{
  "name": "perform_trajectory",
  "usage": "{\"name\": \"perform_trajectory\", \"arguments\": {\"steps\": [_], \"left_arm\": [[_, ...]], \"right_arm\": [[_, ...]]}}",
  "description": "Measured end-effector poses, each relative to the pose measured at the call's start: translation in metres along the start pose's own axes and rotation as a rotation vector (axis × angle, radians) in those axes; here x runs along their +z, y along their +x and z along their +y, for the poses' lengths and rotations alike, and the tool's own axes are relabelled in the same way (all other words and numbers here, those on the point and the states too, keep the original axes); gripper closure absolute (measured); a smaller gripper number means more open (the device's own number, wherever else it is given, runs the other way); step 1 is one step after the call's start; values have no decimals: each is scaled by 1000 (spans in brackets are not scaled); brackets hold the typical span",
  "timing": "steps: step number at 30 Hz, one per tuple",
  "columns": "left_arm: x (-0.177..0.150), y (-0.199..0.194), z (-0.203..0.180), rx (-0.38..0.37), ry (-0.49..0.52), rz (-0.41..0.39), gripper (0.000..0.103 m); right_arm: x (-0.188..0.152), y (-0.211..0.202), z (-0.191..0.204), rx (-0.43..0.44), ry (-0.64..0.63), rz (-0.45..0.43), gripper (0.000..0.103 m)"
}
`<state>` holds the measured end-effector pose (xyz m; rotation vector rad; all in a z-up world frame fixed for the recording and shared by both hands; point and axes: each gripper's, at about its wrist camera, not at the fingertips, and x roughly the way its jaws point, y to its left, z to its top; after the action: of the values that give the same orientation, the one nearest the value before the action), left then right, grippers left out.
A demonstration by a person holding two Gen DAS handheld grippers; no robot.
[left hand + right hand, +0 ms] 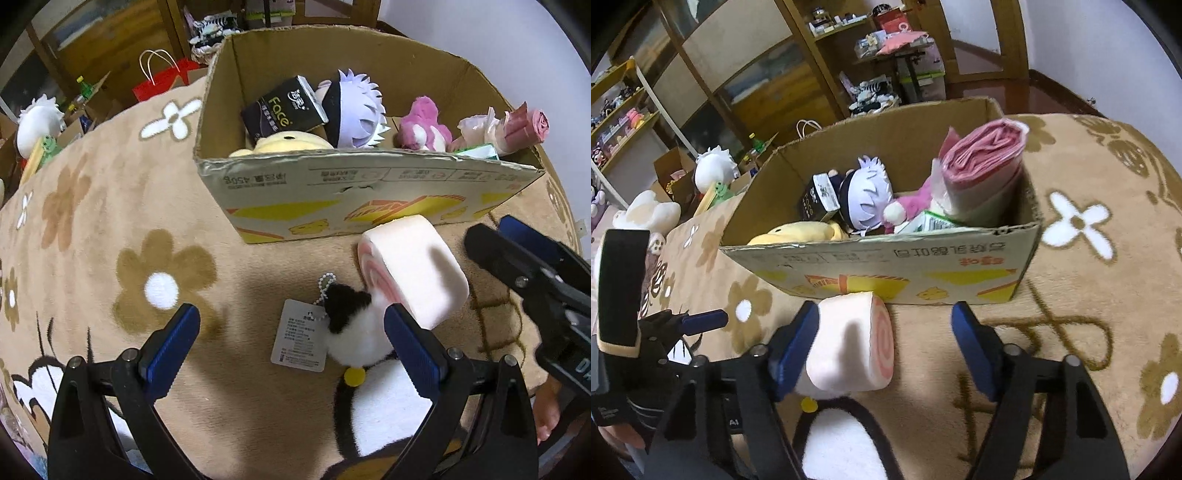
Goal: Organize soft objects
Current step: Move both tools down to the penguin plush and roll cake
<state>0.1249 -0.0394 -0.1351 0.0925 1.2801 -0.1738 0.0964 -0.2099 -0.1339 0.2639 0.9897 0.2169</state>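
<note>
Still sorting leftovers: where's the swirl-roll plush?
On the rug in front of the cardboard box, the swirl-roll plush lies against the black-and-white cat plush.

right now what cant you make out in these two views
- Black and white plush: its lower body is cut off by the bottom edge and the left gripper in the left wrist view.
- Paper tag: print too small to read.
- Yellow plush: mostly hidden behind the cardboard box front wall.
- Swirl roll cushion: whether the right gripper finger touches it is unclear.
</note>
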Motion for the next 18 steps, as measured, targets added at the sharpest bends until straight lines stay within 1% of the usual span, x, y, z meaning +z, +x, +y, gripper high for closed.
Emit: {"name": "perform_trajectory", "arguments": {"steps": [2, 4, 6, 8, 9, 10, 14, 15, 17, 18], "left_arm": [[1, 5, 0, -15, -3, 20, 4], [2, 10, 1, -26, -11, 39, 4], [2, 14, 0, -31, -15, 50, 4], [3, 18, -2, -40, -11, 55, 4], [3, 19, -4, -42, -4, 53, 4], [3, 21, -6, -42, 7, 53, 4], [2, 26, -16, -40, 36, 54, 4], [1, 28, -18, -42, 37, 58, 5], [-1, 31, -21, -51, 32, 73, 9], [-2, 33, -22, -68, 27, 81, 15]], "right_arm": [[0, 5, -2, 22, 13, 16, 30], [-1, 11, -2, 40, 20, 38, 38], [-2, 17, -2, 56, 22, 62, 42], [-3, 22, -3, 67, 27, 76, 47], [-3, 25, -3, 85, 38, 89, 53], [-3, 27, -3, 95, 49, 99, 57], [-4, 33, 2, 108, 36, 121, 61], [-5, 36, 4, 119, 36, 133, 68], [-6, 40, 6, 126, 36, 151, 73], [-7, 42, 7, 122, 28, 156, 78]]}}
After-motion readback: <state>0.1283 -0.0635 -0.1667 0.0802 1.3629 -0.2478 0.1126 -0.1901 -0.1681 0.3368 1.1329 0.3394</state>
